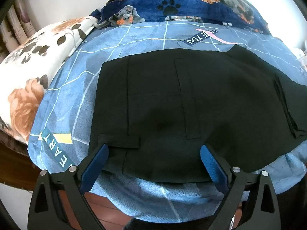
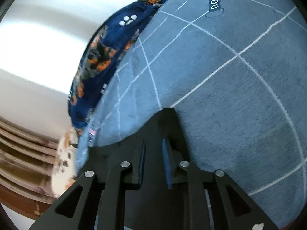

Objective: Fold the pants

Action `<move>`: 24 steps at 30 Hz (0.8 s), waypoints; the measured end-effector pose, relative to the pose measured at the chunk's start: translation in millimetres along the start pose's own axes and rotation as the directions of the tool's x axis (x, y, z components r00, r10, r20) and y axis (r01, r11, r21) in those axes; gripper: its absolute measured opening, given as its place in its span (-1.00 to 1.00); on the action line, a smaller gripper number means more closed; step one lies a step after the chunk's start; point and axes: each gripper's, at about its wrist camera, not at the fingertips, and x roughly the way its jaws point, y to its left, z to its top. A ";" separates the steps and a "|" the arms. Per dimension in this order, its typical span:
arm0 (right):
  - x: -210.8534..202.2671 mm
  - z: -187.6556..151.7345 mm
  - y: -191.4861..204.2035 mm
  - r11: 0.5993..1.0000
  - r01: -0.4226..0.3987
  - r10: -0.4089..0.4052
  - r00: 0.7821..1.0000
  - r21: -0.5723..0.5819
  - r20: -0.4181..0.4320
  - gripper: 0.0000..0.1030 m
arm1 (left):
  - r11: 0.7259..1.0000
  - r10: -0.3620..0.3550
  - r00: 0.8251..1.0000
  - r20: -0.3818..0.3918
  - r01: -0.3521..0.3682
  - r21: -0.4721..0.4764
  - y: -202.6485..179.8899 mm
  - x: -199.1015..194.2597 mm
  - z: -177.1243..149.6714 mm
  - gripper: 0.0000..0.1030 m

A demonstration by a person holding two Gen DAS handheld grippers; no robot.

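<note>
Black pants (image 1: 172,99) lie spread flat on the blue checked bedsheet (image 1: 80,95), the waistband toward the bed's near edge. My left gripper (image 1: 155,153) hovers over the waistband, open, its blue pads (image 1: 96,164) wide apart and nothing pinched between them. In the right wrist view my right gripper (image 2: 153,145) has its jaws close together, and a peak of black pants cloth (image 2: 167,120) bunches between and around its fingertips above the sheet (image 2: 239,105). How the held cloth joins the rest of the pants is hidden.
A dark blue dog-print blanket (image 1: 182,5) lies along the far side of the bed. A white floral quilt (image 1: 28,72) is heaped at the left. Brown floor (image 1: 99,207) shows below the bed's near edge. A white wall (image 2: 38,57) and wooden slats (image 2: 23,153) stand beyond.
</note>
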 end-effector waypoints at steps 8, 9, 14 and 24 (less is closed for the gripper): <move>0.3 -3.3 13.5 0.998 -0.028 0.029 0.999 -0.051 0.027 -0.64 | 1.000 0.009 1.000 0.017 -0.009 -0.012 2.6 -2.5 0.7 0.87; 6.7 -6.6 11.5 0.998 0.006 -0.006 1.000 -0.062 0.008 -0.64 | 1.000 0.008 1.000 0.019 -0.007 -0.017 3.7 -3.4 1.3 0.87; 11.8 -14.3 5.6 0.998 0.043 -0.043 0.999 -0.054 0.004 -0.74 | 0.999 0.011 1.000 0.027 -0.009 -0.052 12.6 -7.5 3.3 0.87; 11.9 -82.8 101.5 0.951 0.004 -0.022 0.998 -0.310 -0.056 -0.40 | 0.998 0.025 0.999 0.035 -0.023 -0.059 15.0 -9.9 3.8 0.87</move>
